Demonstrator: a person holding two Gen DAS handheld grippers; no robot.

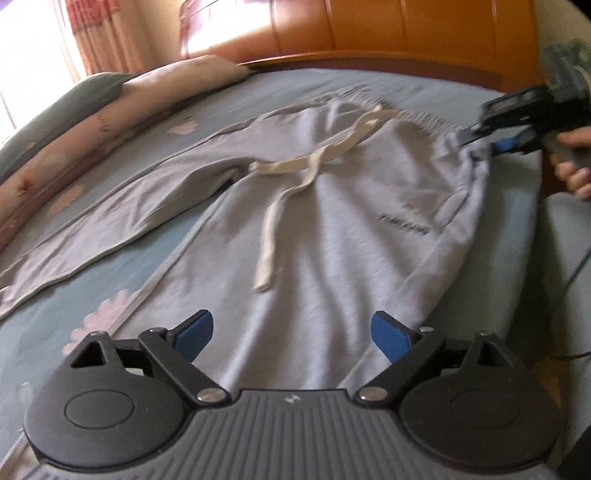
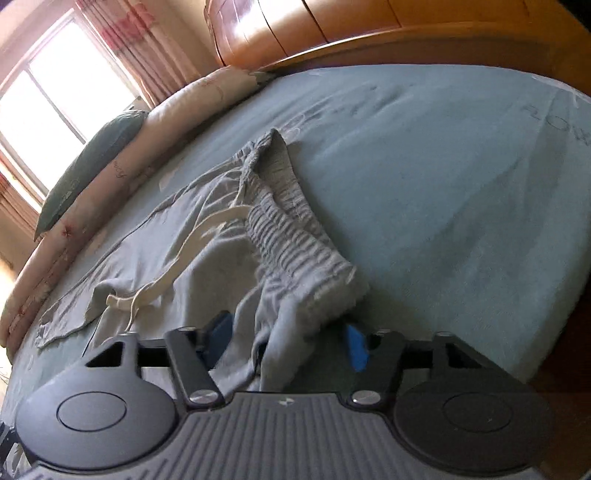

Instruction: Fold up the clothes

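Grey sweatpants (image 1: 332,221) lie spread front-up on the blue bed sheet (image 1: 122,266), one leg angled off to the left. A cream drawstring (image 1: 273,218) trails down the front. My left gripper (image 1: 293,332) hovers open over the near leg, with its blue pads wide apart and nothing between them. My right gripper (image 1: 480,144), held by a hand (image 1: 576,173), is at the waistband's right corner. In the right wrist view the gathered waistband (image 2: 295,251) rises into the right gripper (image 2: 286,339), which is shut on a bunch of that cloth.
A rolled pink quilt (image 1: 74,147) and a green pillow (image 1: 66,99) line the bed's far left side. An orange wooden headboard (image 1: 369,29) runs behind. A window (image 2: 48,110) with curtains is on the left. Bare sheet (image 2: 443,184) stretches to the right of the pants.
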